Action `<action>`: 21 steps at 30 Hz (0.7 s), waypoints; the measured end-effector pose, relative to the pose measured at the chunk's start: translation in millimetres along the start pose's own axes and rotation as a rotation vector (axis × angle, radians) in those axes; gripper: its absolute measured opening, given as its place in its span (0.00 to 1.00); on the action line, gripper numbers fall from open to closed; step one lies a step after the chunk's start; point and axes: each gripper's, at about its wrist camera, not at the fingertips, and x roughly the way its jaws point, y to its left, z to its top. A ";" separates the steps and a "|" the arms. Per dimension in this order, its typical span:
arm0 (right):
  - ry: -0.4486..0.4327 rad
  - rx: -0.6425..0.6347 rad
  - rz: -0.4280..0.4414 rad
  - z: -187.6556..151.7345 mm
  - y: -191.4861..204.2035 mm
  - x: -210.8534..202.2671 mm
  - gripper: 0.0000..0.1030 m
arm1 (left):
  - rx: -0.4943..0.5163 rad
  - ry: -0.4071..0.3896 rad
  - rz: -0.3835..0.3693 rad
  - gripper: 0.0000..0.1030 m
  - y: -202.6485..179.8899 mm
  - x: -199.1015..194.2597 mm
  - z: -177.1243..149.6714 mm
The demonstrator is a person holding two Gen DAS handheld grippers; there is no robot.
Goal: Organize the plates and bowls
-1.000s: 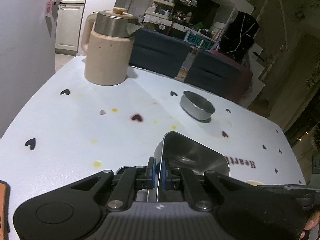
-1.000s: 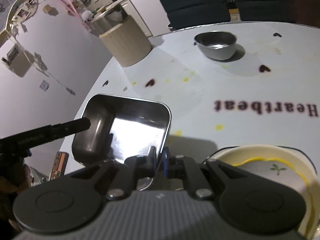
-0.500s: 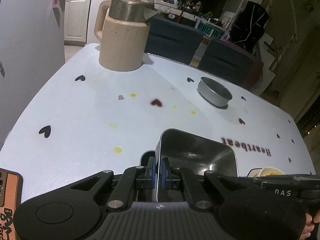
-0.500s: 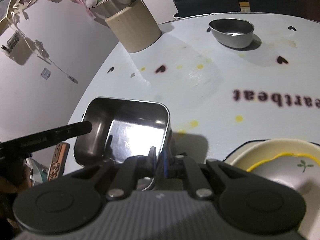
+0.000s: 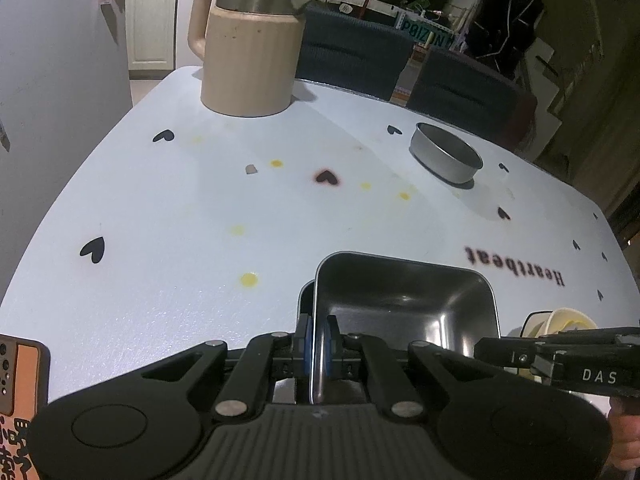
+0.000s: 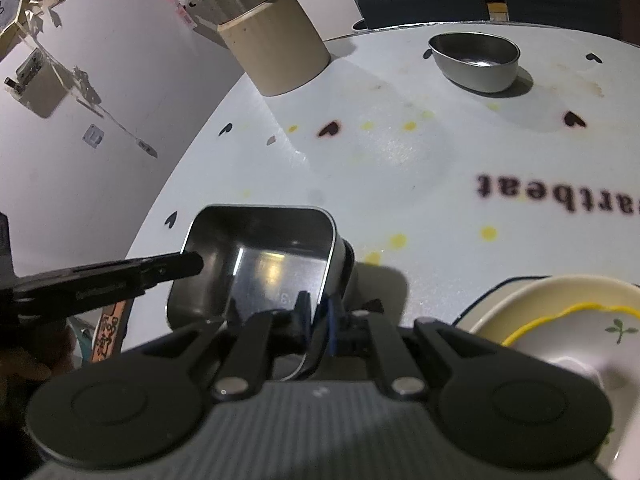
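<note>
You have lifted the steel tray; both grippers, left and right, stay pinched on its rim, ready for stacking.

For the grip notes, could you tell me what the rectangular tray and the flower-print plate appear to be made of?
Rectangular tray: likely stainless steel, polished; it mirrors light and has a thin rolled rim.
Flower-print plate: probably glazed ceramic, possibly melamine; glossy cream surface with a yellow line and a green sprig.
</note>
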 end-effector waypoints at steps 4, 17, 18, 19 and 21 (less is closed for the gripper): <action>0.008 -0.007 -0.004 0.2 1.6 3.0 0.10 | 0.014 0.017 0.013 0.06 -0.8 4.1 -0.5; 0.026 -0.016 -0.011 1.6 3.9 11.5 0.10 | 0.029 0.028 0.027 0.06 -0.1 10.2 -1.3; 0.028 -0.014 -0.012 1.8 3.7 11.6 0.10 | 0.031 0.032 0.032 0.06 -0.1 10.9 -1.5; 0.031 -0.016 -0.018 2.1 4.1 11.9 0.10 | 0.038 0.035 0.038 0.06 -0.4 11.7 -1.8; 0.032 -0.027 -0.031 2.3 4.9 11.6 0.10 | 0.062 0.042 0.061 0.09 -2.0 14.1 -2.7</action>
